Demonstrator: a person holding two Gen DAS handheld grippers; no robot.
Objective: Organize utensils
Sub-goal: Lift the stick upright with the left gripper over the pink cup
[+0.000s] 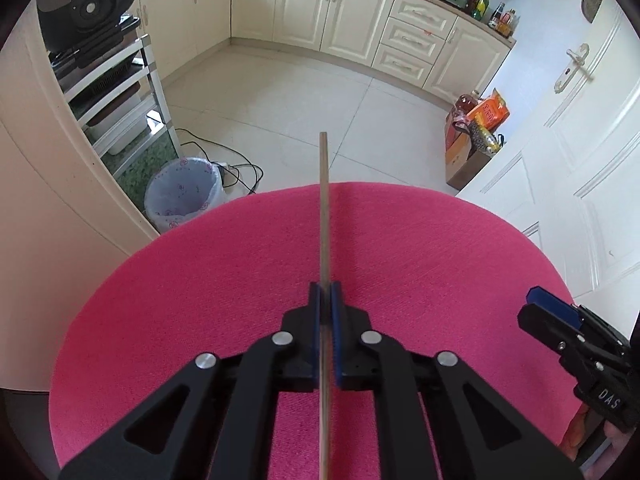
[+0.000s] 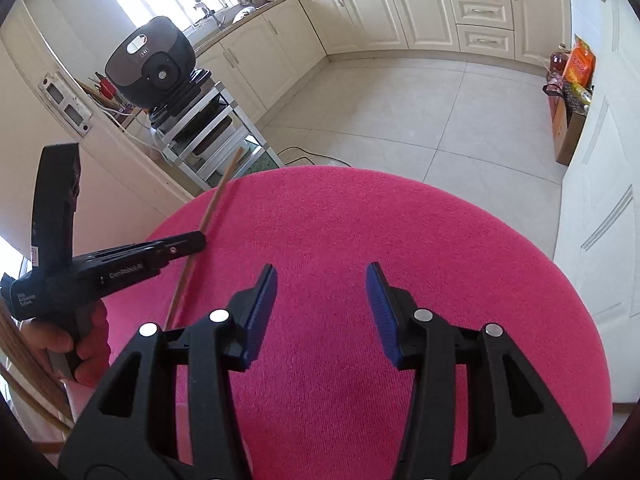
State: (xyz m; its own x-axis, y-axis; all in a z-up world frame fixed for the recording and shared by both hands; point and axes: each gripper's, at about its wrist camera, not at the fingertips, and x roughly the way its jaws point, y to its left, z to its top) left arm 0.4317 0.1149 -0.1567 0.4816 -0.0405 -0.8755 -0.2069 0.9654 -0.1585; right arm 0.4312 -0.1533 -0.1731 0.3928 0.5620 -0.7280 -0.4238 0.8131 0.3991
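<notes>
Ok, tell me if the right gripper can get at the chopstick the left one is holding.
Probably yes. The right gripper stands open and empty over the pink cloth, and nothing lies between it and the chopstick, which the left gripper clamps at mid-length, leaving both ends free.

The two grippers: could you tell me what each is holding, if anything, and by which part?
The left gripper is shut on a chopstick, gripped partway along its shaft. The right gripper is open and holds nothing.
</notes>
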